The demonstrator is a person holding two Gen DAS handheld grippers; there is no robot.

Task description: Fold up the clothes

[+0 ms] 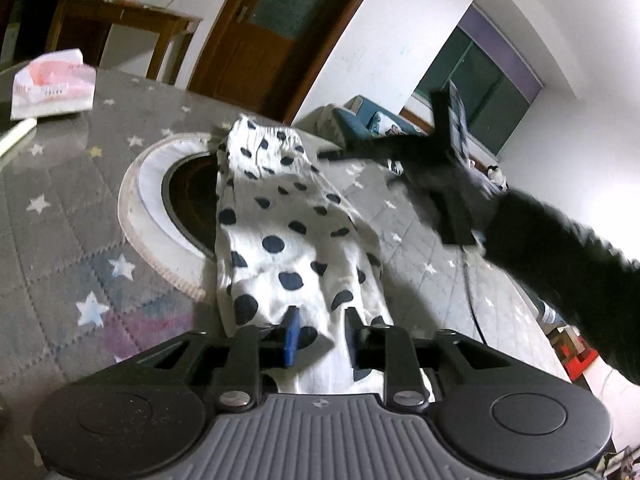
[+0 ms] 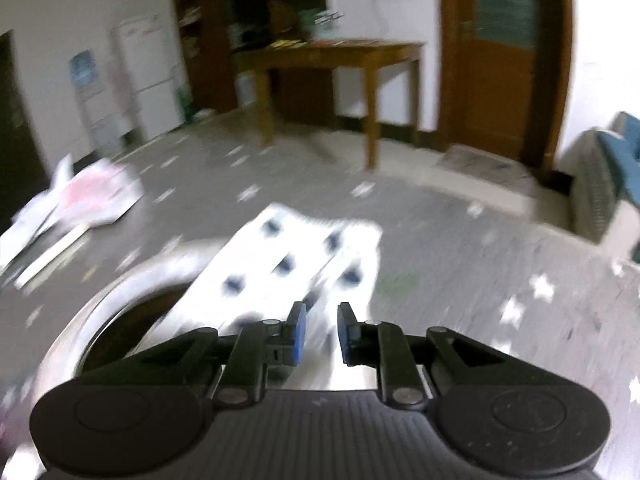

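A white garment with dark blue dots (image 1: 288,240) lies as a long strip on the grey star-print table cover (image 1: 60,208), across a round hole with a white rim (image 1: 148,208). My left gripper (image 1: 320,330) has its blue-padded jaws a little apart with the garment's near end between them. My right gripper (image 1: 452,168) shows blurred in the left wrist view, above and right of the garment's far end. In the blurred right wrist view the right gripper (image 2: 320,332) is slightly open over the garment (image 2: 296,256); contact is unclear.
A pink and white tissue pack (image 1: 52,84) and a white stick (image 1: 16,134) lie at the table's far left. A wooden side table (image 2: 340,68), a wooden door (image 2: 504,56), a white fridge (image 2: 144,76) and a blue sofa (image 1: 360,120) stand beyond.
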